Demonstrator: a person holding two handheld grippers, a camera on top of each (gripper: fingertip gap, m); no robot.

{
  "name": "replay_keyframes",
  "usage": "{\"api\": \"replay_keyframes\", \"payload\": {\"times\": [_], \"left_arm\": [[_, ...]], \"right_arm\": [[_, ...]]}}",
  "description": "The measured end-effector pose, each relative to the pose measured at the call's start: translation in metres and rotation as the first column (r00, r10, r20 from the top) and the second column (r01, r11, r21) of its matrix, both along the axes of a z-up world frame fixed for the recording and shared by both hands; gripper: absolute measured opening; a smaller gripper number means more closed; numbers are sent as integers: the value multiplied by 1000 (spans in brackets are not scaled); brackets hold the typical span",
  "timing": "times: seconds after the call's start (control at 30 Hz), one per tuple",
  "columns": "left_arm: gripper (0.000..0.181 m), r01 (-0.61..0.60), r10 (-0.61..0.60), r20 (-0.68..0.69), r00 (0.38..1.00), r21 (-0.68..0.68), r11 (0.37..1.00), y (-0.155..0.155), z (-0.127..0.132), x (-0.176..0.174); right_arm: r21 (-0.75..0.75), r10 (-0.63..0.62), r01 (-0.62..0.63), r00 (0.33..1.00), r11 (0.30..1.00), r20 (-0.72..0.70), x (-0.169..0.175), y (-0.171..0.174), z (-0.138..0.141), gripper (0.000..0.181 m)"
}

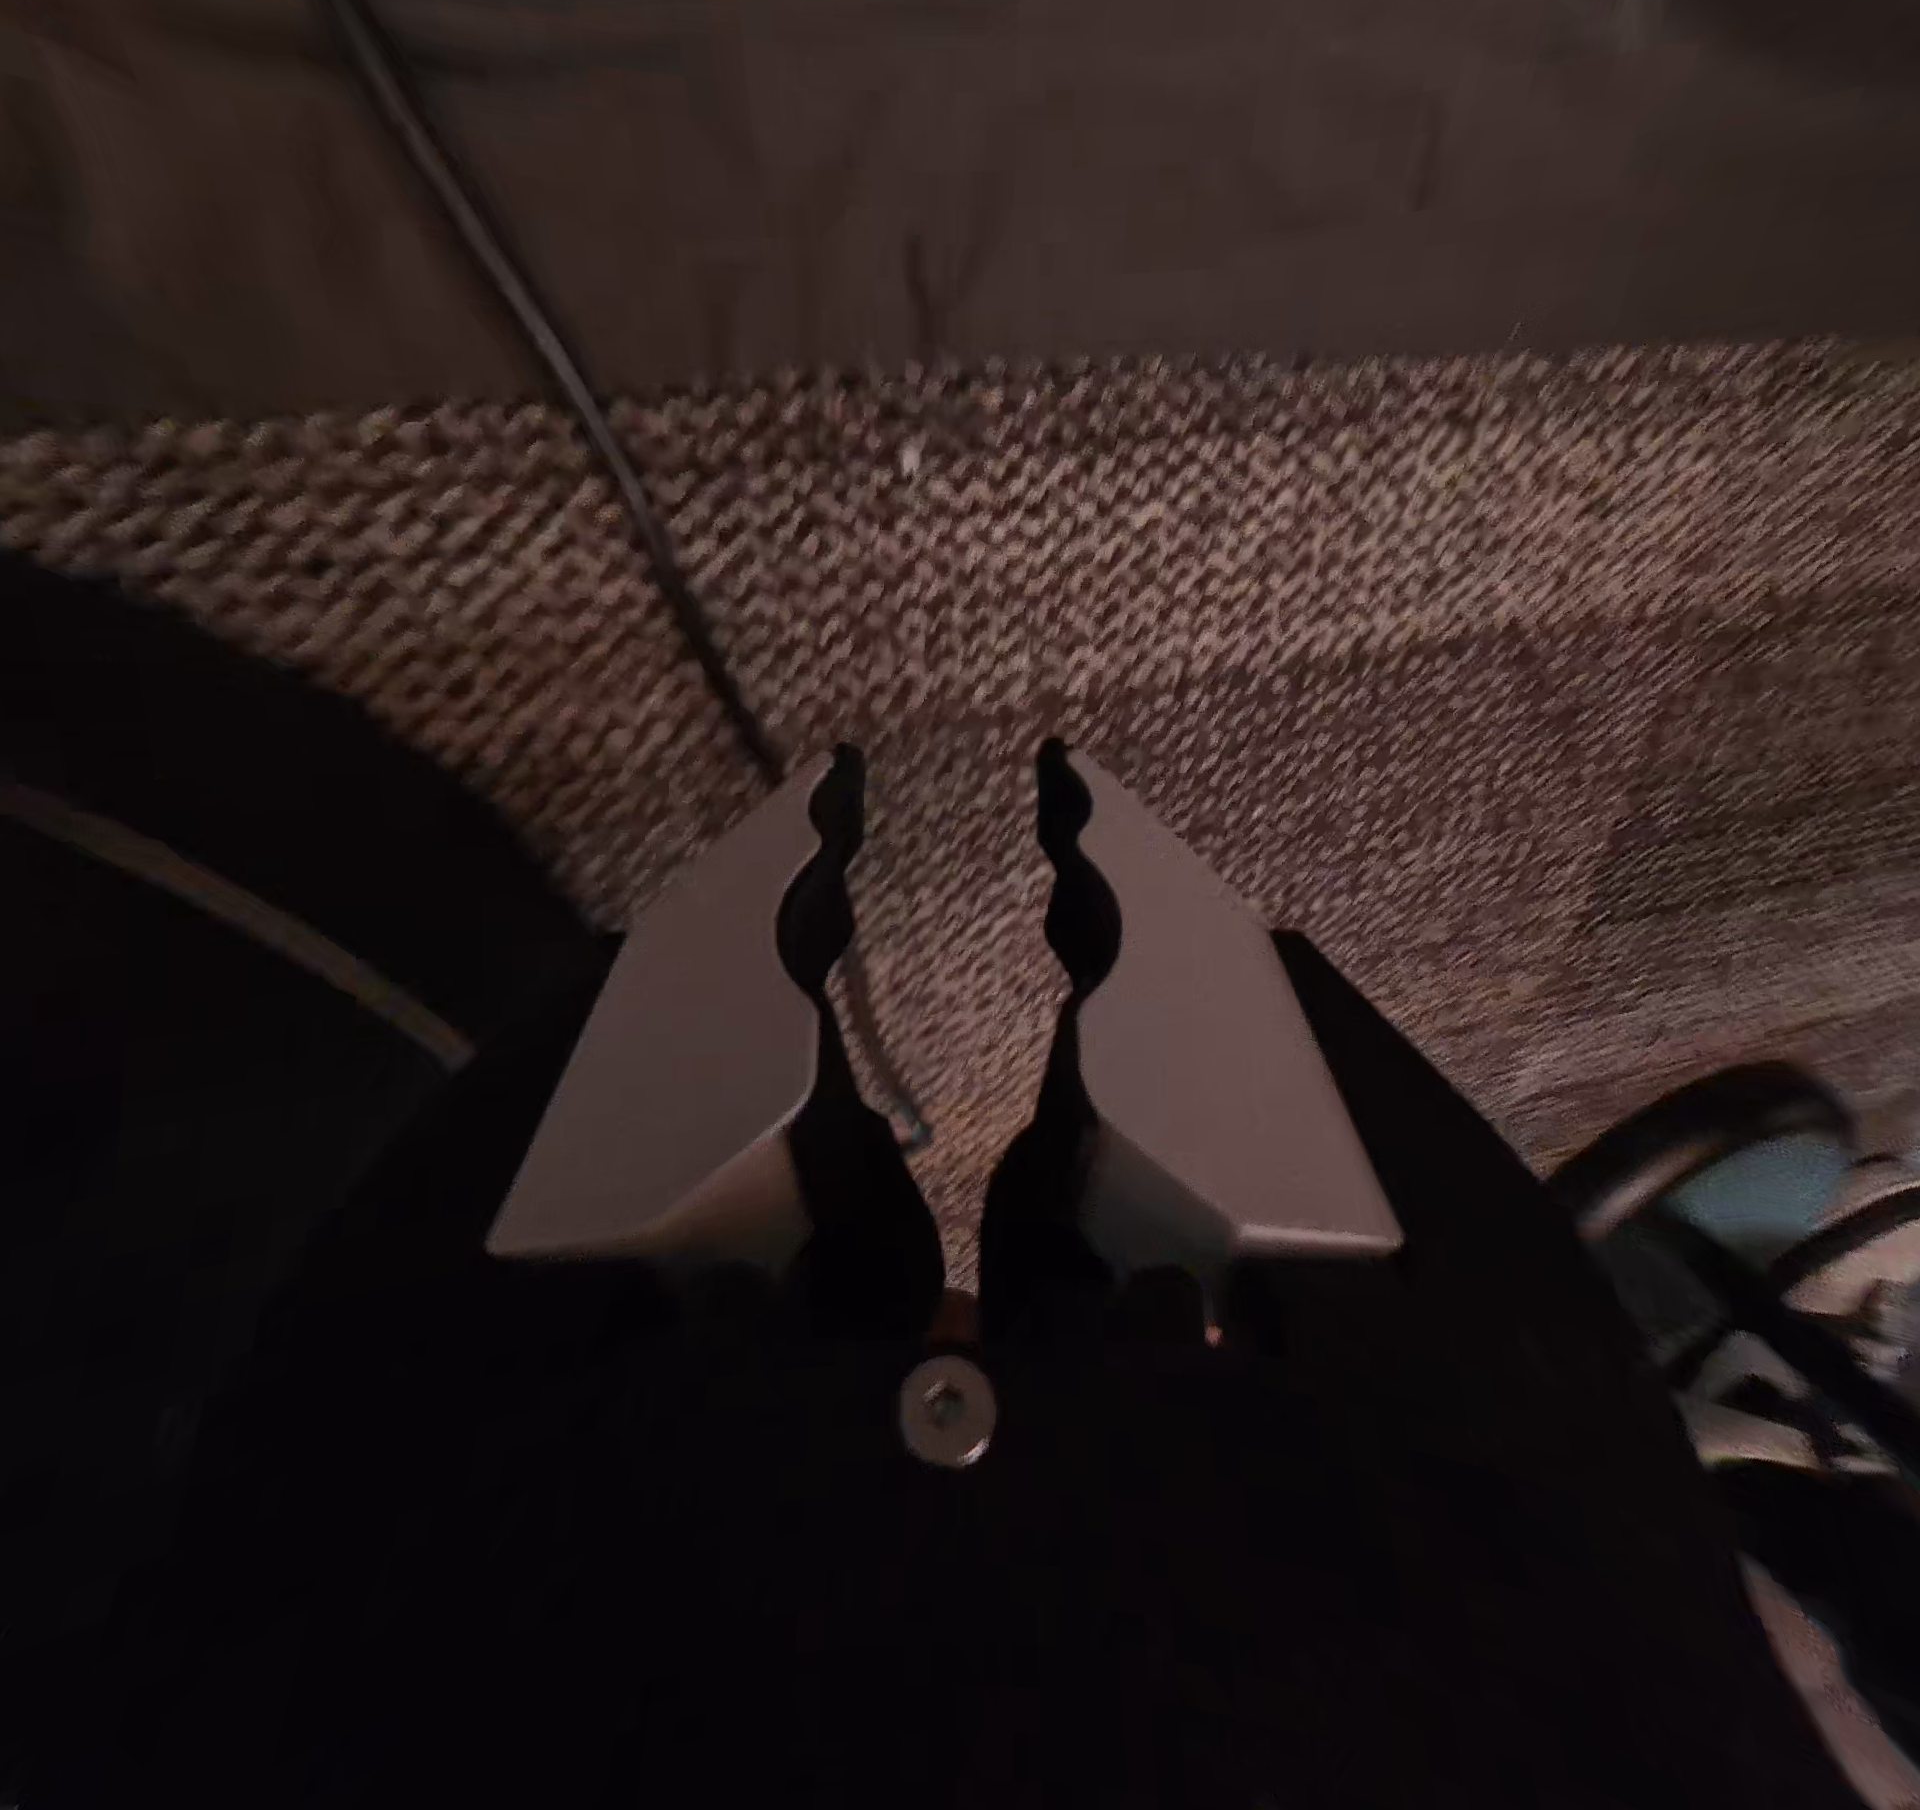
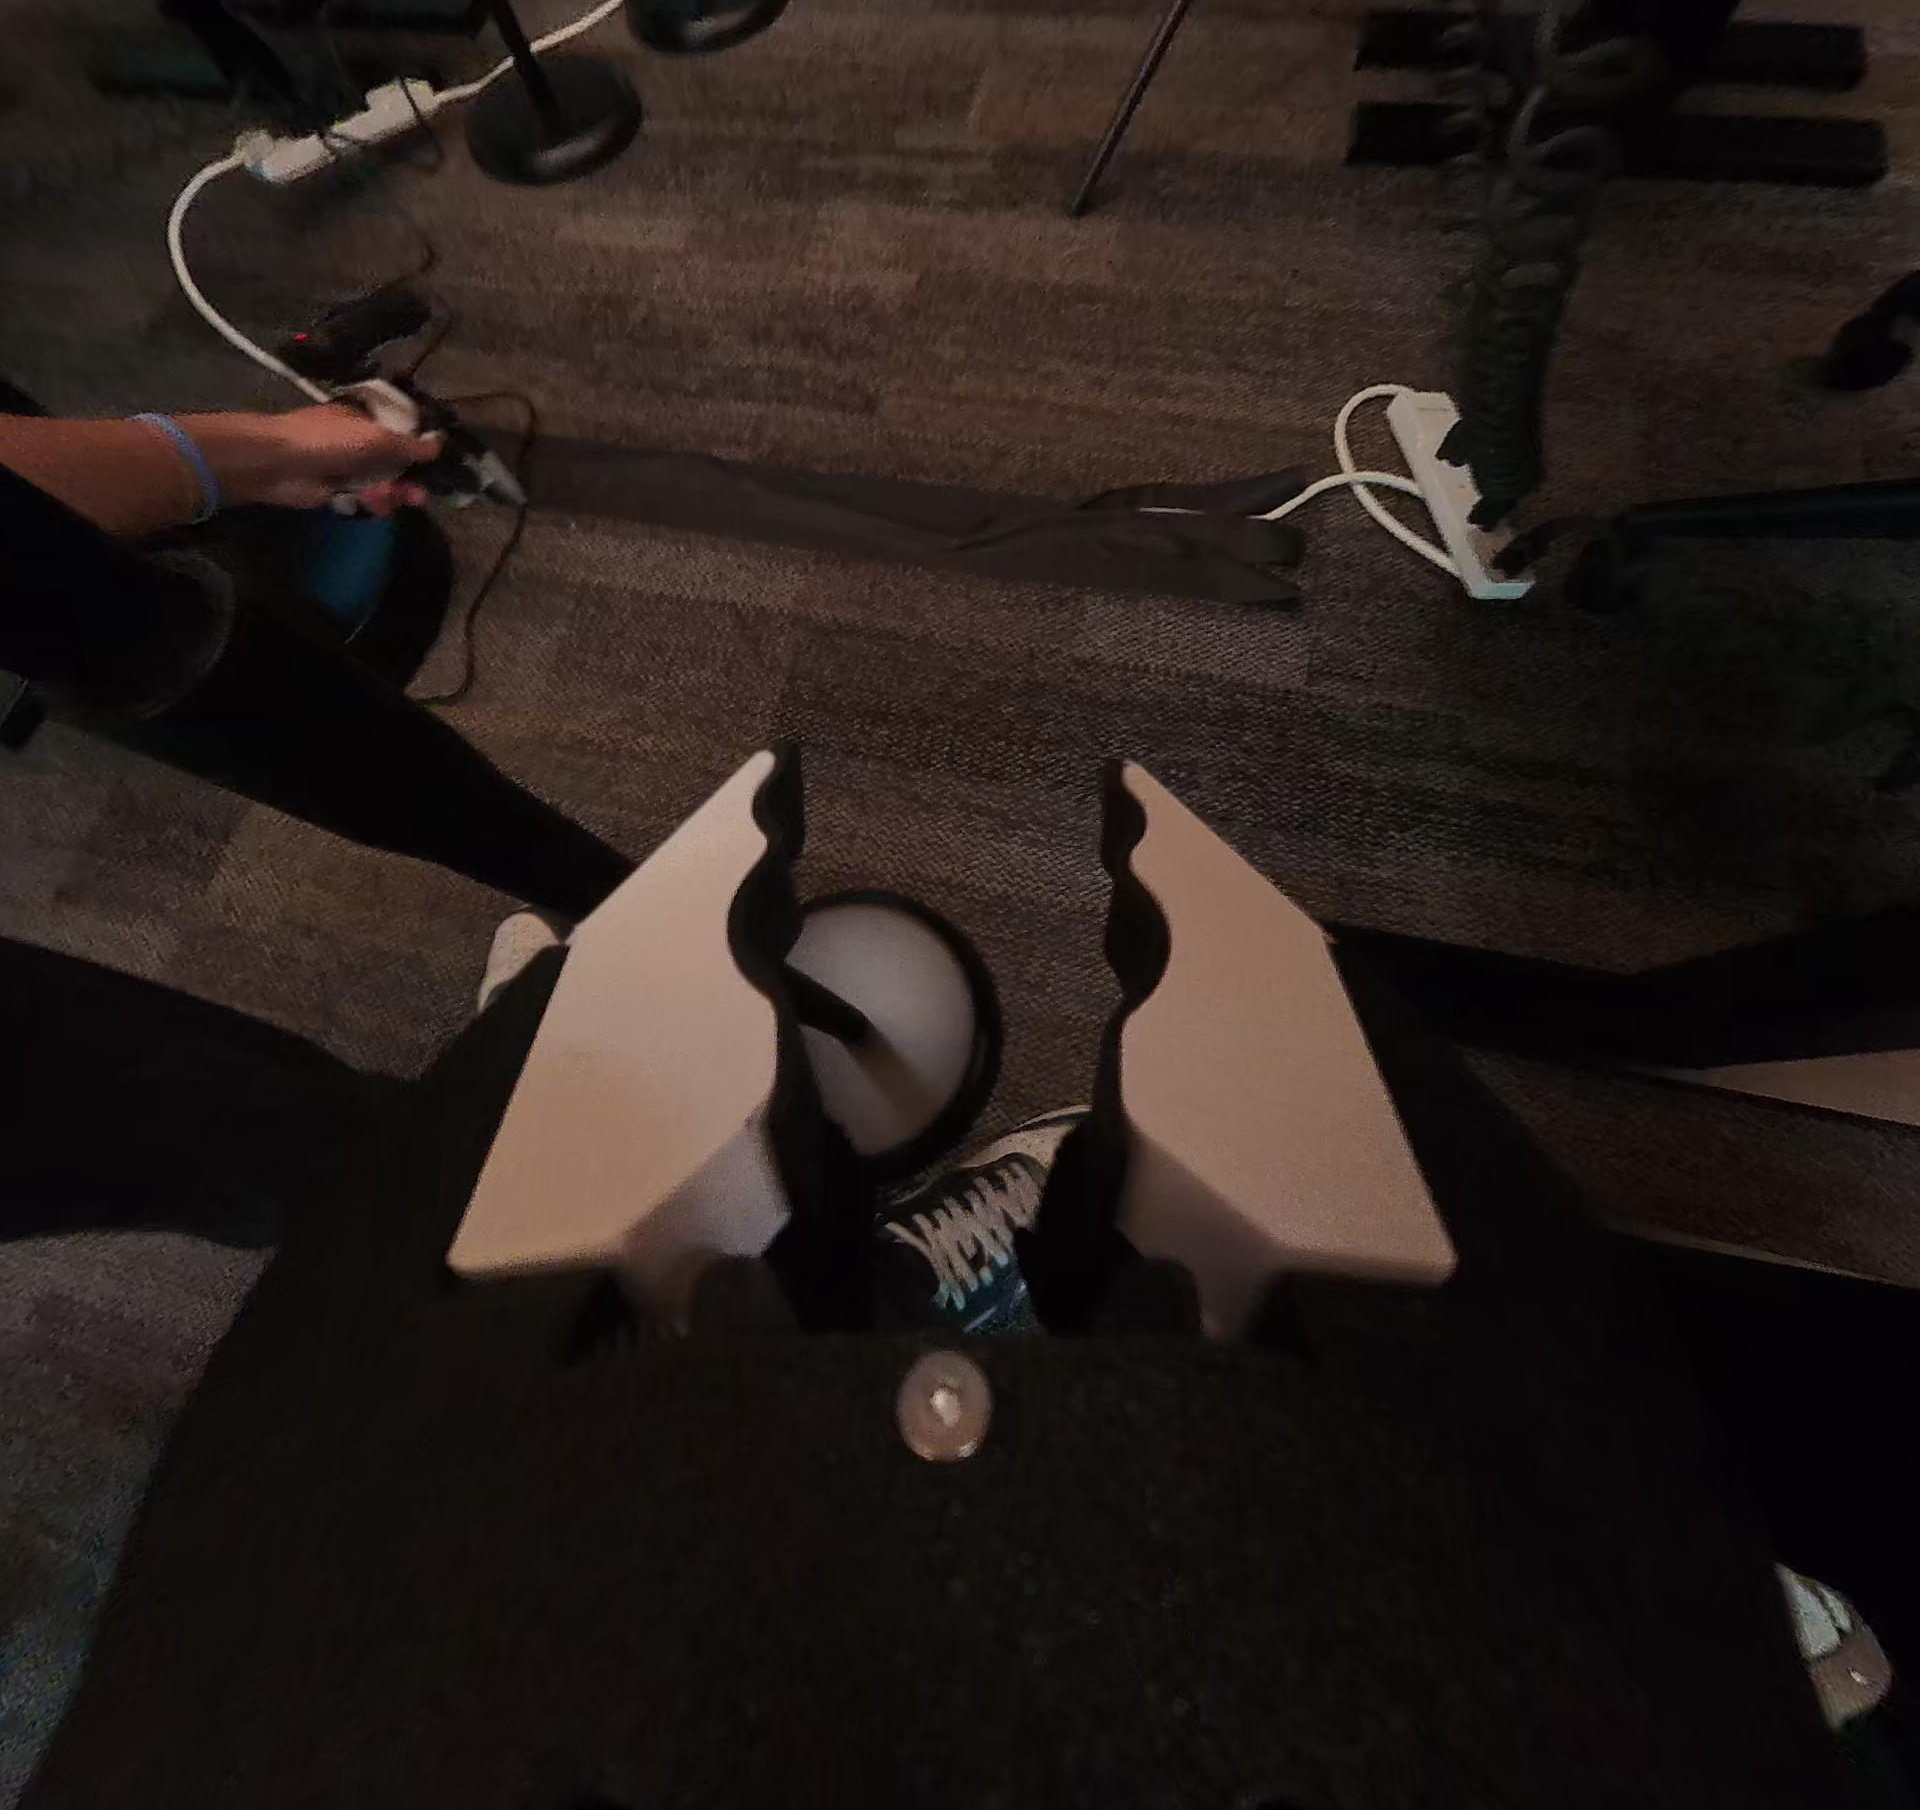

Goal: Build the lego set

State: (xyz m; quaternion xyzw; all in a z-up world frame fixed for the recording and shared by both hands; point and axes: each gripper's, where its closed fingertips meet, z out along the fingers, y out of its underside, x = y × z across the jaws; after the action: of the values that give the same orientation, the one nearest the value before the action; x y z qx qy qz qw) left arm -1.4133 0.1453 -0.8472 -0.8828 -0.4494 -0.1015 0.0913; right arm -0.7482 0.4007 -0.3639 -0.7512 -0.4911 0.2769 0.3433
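Observation:
No lego parts show in either view. My left gripper (image 1: 951,758) points down at a brown woven carpet (image 1: 1247,638); its jaws stand apart with nothing between them. My right gripper (image 2: 951,773) also points down at carpet (image 2: 935,306); its jaws stand wide apart and hold nothing. Through the right gripper's gap I see a round white stand base (image 2: 883,1022) with a black rim and a patterned sneaker (image 2: 977,1210) on the floor. The other gripper (image 2: 457,472) shows far left in the right wrist view, held in a person's hand (image 2: 322,456).
A thin black cable (image 1: 499,285) crosses the carpet by a dark smooth strip (image 1: 1039,150). The right wrist view shows black stand bases (image 2: 551,124), white power strips (image 2: 1455,493) with cords, a dark flat strip (image 2: 935,513), a tripod leg (image 2: 1153,56), and a person's dark-clothed legs (image 2: 312,742).

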Motion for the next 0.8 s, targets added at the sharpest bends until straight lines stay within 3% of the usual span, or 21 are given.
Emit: {"api": "replay_keyframes", "payload": {"times": [0.1, 0.27, 0.37, 0.53, 0.8], "left_arm": [[33, -30, 30, -6, 1000, 34, 999, 17, -29, -18], [30, -41, 41, -3, 999, -36, 999, 24, -60, -38], [29, -18, 20, 24, 1000, -81, 997, 25, -68, -38], [26, 52, -48, 35, 998, -141, 989, 35, -74, -33], [14, 98, -107, -26, 994, -251, 963, 32, -82, -32]], "right_arm": [[-53, 31, -30, 999, 998, 16, -20, -10, -6, 58], [29, 44, -49, 986, 998, 158, -21, -13, -25, 58], [76, 18, -34, 980, 997, 200, -17, -10, -31, 57], [32, -17, 12, 984, 999, 178, -8, -9, -32, 57], [11, -22, 20, 984, 1000, 176, 1, -8, -35, 57]]}}
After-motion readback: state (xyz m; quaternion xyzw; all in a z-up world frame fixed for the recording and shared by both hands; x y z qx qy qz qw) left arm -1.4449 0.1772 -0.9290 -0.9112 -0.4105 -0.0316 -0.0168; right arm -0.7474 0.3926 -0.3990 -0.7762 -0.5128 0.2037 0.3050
